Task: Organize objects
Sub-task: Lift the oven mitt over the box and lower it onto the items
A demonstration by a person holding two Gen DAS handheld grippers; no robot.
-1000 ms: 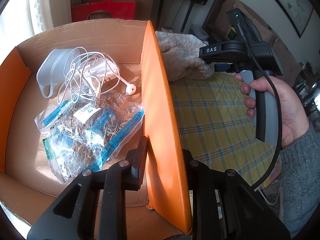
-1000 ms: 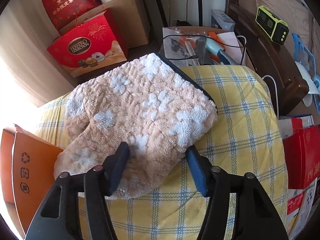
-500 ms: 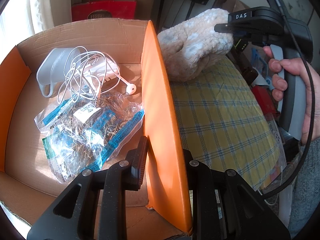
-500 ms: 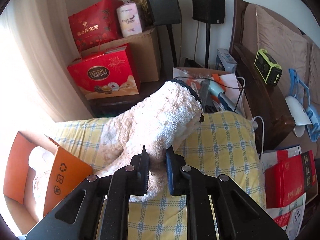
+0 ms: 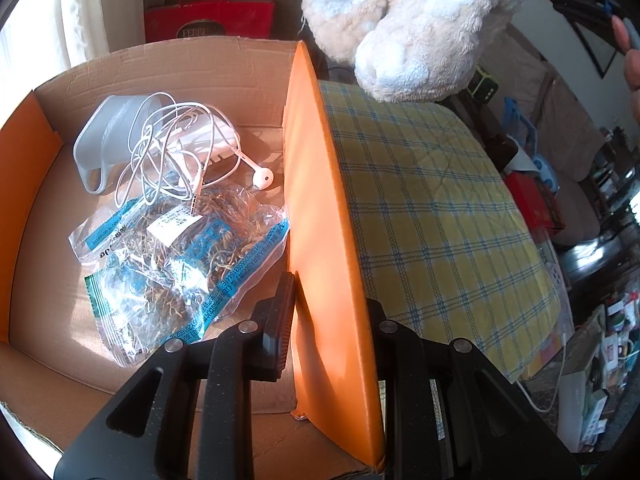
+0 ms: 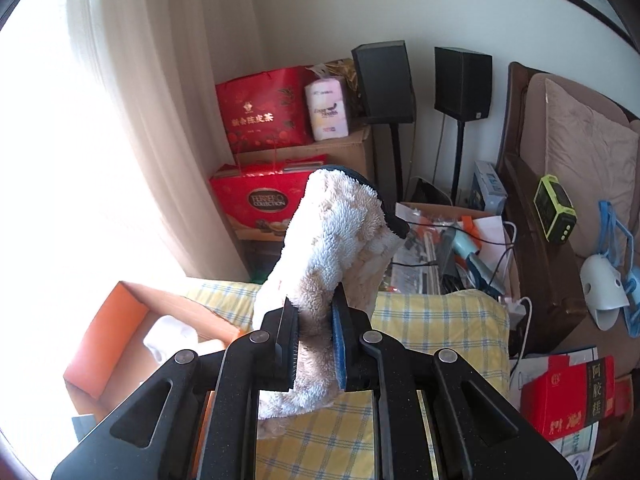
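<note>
1. A cardboard box (image 5: 180, 60) with orange outer faces sits at the left end of a cushion covered in yellow plaid cloth (image 5: 432, 216).
2. Inside the box, toward its back, lies a pale grey pouch (image 5: 104, 140) with a tangle of white earphones (image 5: 180, 148) draped over it; one earbud rests on the box floor near the orange flap.
3. In front of those lies a clear plastic bag (image 5: 176, 264) of dried brown strands, printed in blue, with a white label on top.
4. The left gripper (image 5: 328, 312) has its jaws clamped on the box's upright orange flap (image 5: 320, 200), one finger inside the box and the other outside it.
5. To the right of the flap, the plaid cloth is bare; the fluffy beige mitt (image 5: 412, 24) hangs in the air above its far end, clear of the cloth.
6. The right gripper (image 6: 314, 344) has its jaws closed on that mitt (image 6: 332, 240), which stands up between the fingers, its dark-trimmed cuff at the top.
7. In the right wrist view the box (image 6: 120, 328) lies below and left of the mitt.
8. Behind stand a red Ferrero gift bag (image 6: 264, 200) and two black speakers (image 6: 384, 84).
</note>
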